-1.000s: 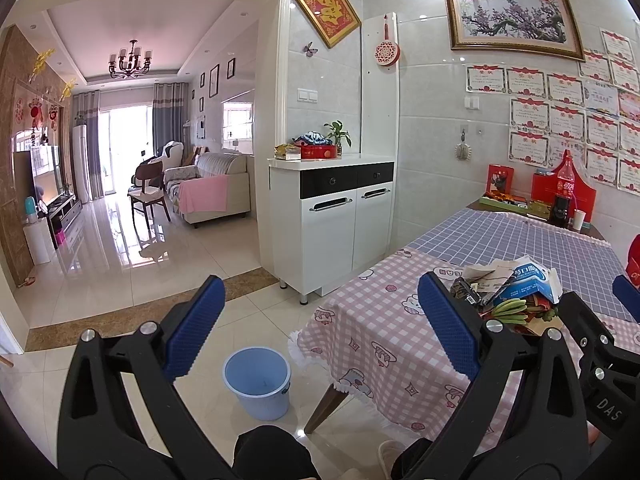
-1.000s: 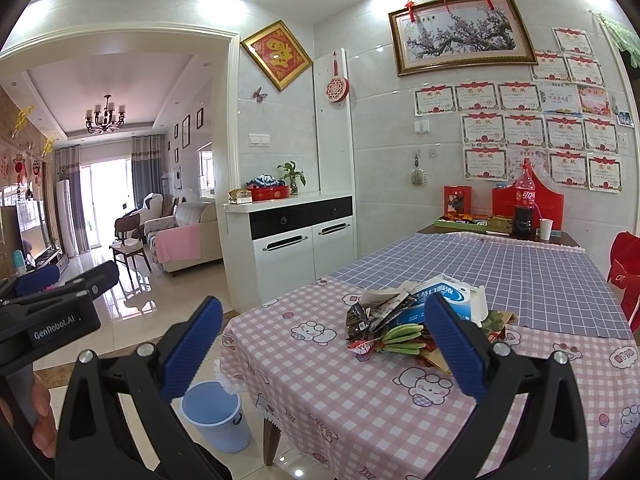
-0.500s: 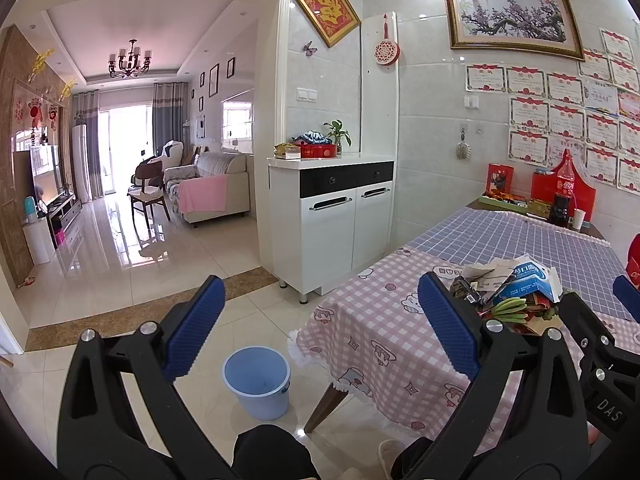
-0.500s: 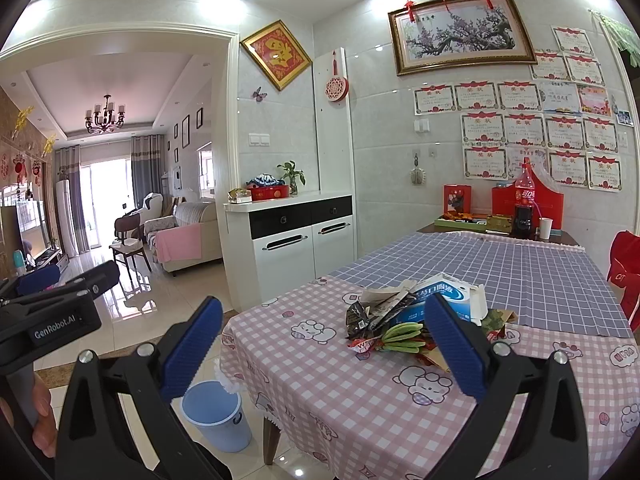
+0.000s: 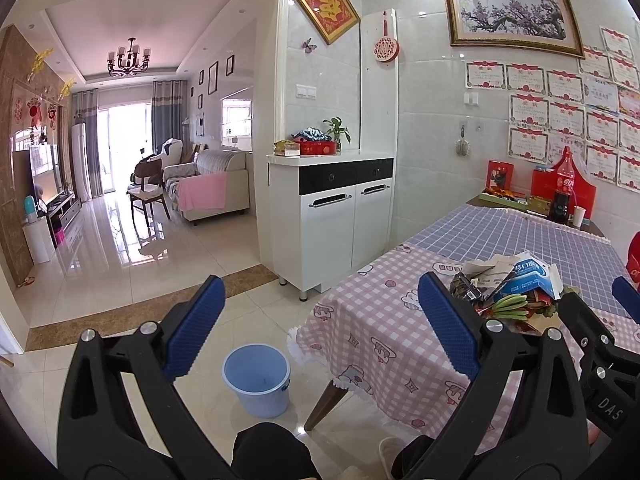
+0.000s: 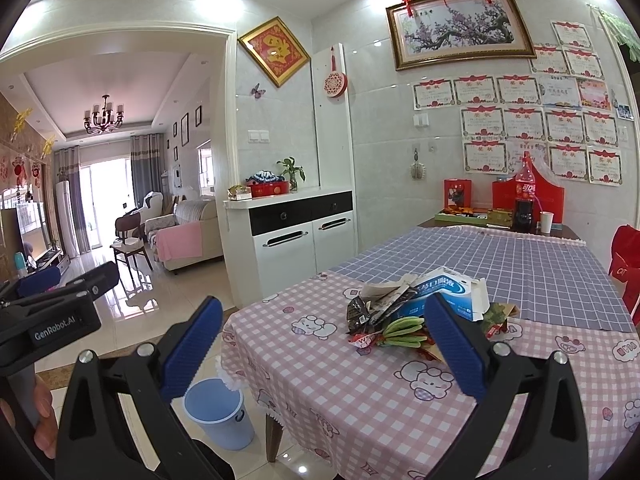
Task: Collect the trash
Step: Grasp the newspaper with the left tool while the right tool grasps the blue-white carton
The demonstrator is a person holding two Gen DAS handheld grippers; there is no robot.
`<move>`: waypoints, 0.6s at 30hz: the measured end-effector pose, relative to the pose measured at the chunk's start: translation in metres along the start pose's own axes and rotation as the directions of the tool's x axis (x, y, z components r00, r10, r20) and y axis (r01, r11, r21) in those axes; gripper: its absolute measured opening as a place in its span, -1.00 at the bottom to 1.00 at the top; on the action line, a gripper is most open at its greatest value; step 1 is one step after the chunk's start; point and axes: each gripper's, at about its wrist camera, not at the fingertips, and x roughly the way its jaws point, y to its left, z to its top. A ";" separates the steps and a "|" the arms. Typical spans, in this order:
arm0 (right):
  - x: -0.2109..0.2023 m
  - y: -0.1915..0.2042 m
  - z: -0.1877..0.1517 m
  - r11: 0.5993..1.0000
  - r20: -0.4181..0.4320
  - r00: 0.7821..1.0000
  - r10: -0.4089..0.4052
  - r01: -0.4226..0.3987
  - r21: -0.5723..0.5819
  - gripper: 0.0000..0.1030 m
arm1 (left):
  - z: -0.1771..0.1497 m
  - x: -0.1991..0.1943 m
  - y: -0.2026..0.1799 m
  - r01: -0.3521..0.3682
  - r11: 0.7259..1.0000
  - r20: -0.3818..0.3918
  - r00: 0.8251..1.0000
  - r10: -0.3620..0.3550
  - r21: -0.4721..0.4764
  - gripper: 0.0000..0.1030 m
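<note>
Trash pile (image 6: 404, 312) sits mid worktop (image 6: 360, 392) on the pink check cloth; both grippers, left (image 5: 320, 328) & right (image 6: 324, 344), are wide open w/ nothing held, well back from it. Imo grab the loose top wrapper first, then carry it to the blue bucket (image 5: 257, 384) on the tiled floor by the worktop corner, white cabinet (image 5: 332, 216) behind.

Hardly anything is different from a second ago. Through the right gripper (image 6: 320, 344) camera the room sits a touch higher, a faint drift and no more. Trash pile (image 6: 412, 312) and bucket (image 5: 257, 384) show no shift I can tell.
</note>
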 end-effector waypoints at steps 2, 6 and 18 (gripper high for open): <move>0.000 -0.001 0.000 1.000 -0.001 1.000 0.000 0.000 0.002 0.92 | -0.003 0.004 0.000 0.001 1.000 -0.005 1.000 -0.001 0.003 0.85; 0.003 -0.004 -0.001 1.000 -0.013 1.000 0.003 -0.003 0.012 0.92 | -0.005 0.009 -0.001 0.004 1.000 -0.019 1.000 -0.004 0.003 0.85; 0.050 -0.034 -0.024 0.995 -0.134 0.991 0.003 0.010 0.096 0.92 | -0.022 0.052 -0.018 0.004 0.999 -0.124 0.992 0.001 0.042 0.85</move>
